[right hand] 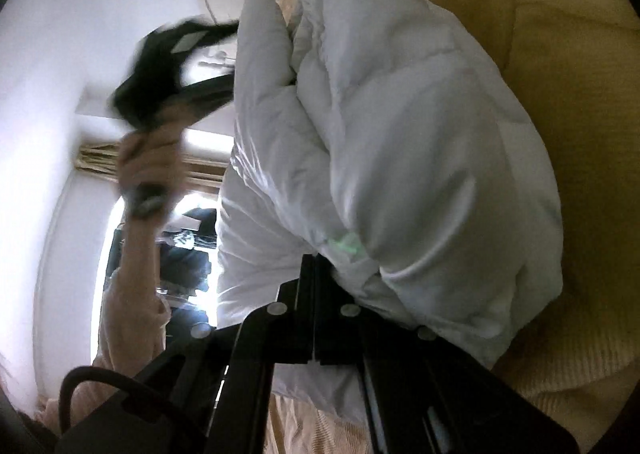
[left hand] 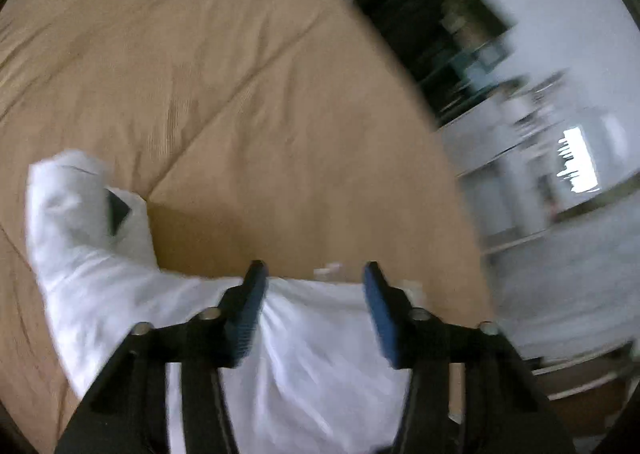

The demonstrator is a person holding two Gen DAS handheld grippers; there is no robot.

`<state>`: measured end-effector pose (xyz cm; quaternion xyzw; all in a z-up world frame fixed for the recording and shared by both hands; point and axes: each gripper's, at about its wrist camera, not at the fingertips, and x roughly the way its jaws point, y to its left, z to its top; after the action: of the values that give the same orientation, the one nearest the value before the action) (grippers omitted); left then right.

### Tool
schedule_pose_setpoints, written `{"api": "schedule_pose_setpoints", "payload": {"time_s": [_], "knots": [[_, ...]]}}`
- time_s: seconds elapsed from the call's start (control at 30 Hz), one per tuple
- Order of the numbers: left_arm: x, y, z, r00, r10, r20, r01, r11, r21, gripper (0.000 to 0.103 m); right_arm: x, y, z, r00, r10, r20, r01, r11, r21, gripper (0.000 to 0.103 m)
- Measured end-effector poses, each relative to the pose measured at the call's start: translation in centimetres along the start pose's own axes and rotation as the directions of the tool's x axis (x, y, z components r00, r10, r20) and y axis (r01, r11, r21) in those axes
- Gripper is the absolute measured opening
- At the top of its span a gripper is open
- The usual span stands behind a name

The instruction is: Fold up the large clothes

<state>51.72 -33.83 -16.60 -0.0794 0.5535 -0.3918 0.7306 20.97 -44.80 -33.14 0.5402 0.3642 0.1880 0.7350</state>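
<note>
While the white puffer jacket [right hand: 400, 133] lies bunched on the tan bed [left hand: 240, 73], two grippers work it.
The right hand-held gripper [right hand: 314, 282] is clamped on the jacket's edge; the left hand-held gripper [left hand: 314, 274] hovers over the jacket, jaws apart, empty.

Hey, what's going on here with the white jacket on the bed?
A person is folding a white puffy jacket on a tan bedspread. The right gripper is shut, with a bunched part of the jacket right at its tips. The left gripper is open above the jacket, gripping nothing. The fold is not finished.
</note>
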Motion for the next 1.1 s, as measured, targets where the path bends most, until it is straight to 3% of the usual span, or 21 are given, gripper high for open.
{"api": "schedule_pose_setpoints", "payload": {"time_s": [0.03, 0.1, 0.2, 0.27, 0.33, 0.4, 0.43, 0.47, 0.57, 0.63, 0.7, 0.77, 0.87, 0.9, 1.0, 1.1], "knots": [[-2.6, -0.2, -1.2, 0.999, -0.015, 0.041, 0.014, 1.000, 0.024, 0.082, 0.1, 0.5, 0.0, 1.000, -0.021, 0.001, 0.021, 1.000, -0.011, 0.000], [-6.5, -0.8, -4.1, 0.994, 0.020, 0.106, -0.029, 0.995, 0.090, 0.084, 0.3, 1.3, 0.0, 0.998, -0.055, 0.003, 0.055, 0.998, -0.037, 0.000], [-9.5, -1.2, -11.1, 0.974, 0.168, 0.152, -0.194, 0.965, 0.176, 0.083, 0.4, 2.1, 0.0, 0.996, -0.086, 0.008, 0.086, 0.994, -0.062, 0.000], [-9.9, -1.1, -15.9, 0.965, 0.205, 0.165, -0.239, 0.946, 0.221, 0.083, 0.4, 2.2, 0.1, 0.996, -0.086, 0.008, 0.087, 0.995, -0.054, 0.000], [-8.0, -0.9, -20.7, 0.947, 0.269, 0.175, -0.311, 0.906, 0.286, 0.083, 0.6, 2.5, 0.1, 0.996, -0.089, 0.005, 0.089, 0.995, -0.049, 0.000], [-5.3, -0.3, -24.5, 0.923, 0.357, 0.147, -0.386, 0.838, 0.385, 0.083, 0.7, 3.1, 0.1, 0.995, -0.104, 0.000, 0.104, 0.994, -0.046, 0.000], [-4.4, 0.2, -26.2, 0.921, 0.366, 0.136, -0.389, 0.834, 0.392, 0.083, 0.6, 3.7, 0.3, 0.992, -0.124, -0.002, 0.124, 0.991, -0.050, 0.000], [-4.2, 0.5, -27.0, 0.921, 0.358, 0.152, -0.389, 0.844, 0.370, 0.083, 0.4, 4.6, 0.5, 0.989, -0.148, 0.000, 0.148, 0.987, -0.066, 0.000], [-4.9, 1.0, -27.1, 0.931, 0.330, 0.154, -0.364, 0.869, 0.336, 0.083, -0.4, 8.9, 1.5, 0.979, -0.202, 0.034, 0.205, 0.963, -0.176, 0.014], [-5.2, 1.2, -27.0, 0.936, 0.319, 0.150, -0.352, 0.875, 0.333, 0.084, -0.1, 12.6, 3.2, 0.985, -0.166, 0.056, 0.174, 0.954, -0.245, 0.025], [-5.0, 1.2, -27.2, 0.933, 0.325, 0.155, -0.359, 0.869, 0.339, 0.084, 1.5, 14.9, 5.5, 0.993, -0.115, 0.039, 0.121, 0.956, -0.268, 0.029], [-4.3, 1.2, -26.4, 0.933, 0.326, 0.152, -0.359, 0.869, 0.340, 0.084, 4.0, 15.7, 7.8, 0.995, -0.099, 0.004, 0.096, 0.954, -0.284, 0.029], [-4.1, 1.4, -27.1, 0.942, 0.303, 0.143, -0.334, 0.887, 0.321, 0.085, 7.6, 12.8, 12.0, 0.977, -0.214, -0.012, 0.207, 0.958, -0.199, 0.024], [-4.2, 1.6, -27.0, 0.948, 0.287, 0.135, -0.315, 0.898, 0.308, 0.085, 8.1, 11.4, 12.9, 0.975, -0.223, -0.007, 0.220, 0.964, -0.151, 0.004], [-4.2, 1.8, -27.2, 0.956, 0.270, 0.116, -0.292, 0.912, 0.287, 0.089, 6.5, 7.3, 14.8, 0.972, -0.225, 0.063, 0.226, 0.974, -0.017, 0.000], [-4.1, 2.1, -27.3, 0.957, 0.270, 0.107, -0.290, 0.916, 0.276, 0.090, 3.1, 7.3, 14.1, 0.958, -0.235, 0.167, 0.236, 0.972, 0.011, 0.002]]}}
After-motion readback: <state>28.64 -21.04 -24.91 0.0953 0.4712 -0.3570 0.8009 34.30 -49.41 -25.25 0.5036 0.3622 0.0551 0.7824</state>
